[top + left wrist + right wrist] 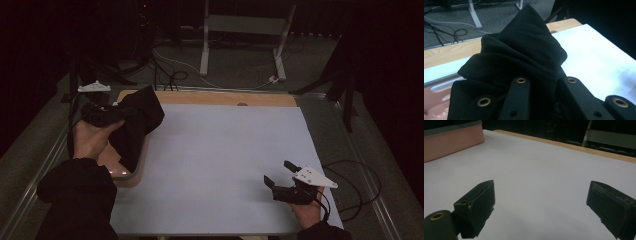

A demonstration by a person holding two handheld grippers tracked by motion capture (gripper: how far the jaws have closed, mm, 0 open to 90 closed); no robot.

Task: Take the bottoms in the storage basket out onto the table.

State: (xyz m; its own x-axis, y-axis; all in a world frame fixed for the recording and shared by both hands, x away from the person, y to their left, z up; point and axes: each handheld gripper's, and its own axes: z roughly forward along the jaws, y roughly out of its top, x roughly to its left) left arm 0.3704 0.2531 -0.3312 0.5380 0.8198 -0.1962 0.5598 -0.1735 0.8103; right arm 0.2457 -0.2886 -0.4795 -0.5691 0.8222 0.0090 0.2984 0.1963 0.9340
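A black cloth [139, 121] hangs bunched over the pink tray [126, 173] at the table's left side. My left gripper [102, 113] is shut on the black cloth, and a hand holds it there above the tray. In the left gripper view the cloth [524, 50] rises in a peak from between the two black jaws of that gripper [541, 83], which are buried in its folds. Near the front right corner of the white sheet [225, 150], my right gripper [278, 171] sits low. Its jaws are open [541, 195] with nothing between them.
The tray's pink wall [451, 141] stands at the far left in the right gripper view. A strip of wooden tabletop [225, 97] runs along the back edge. Cables [170, 75] and a grey stand [245, 25] lie on the floor behind.
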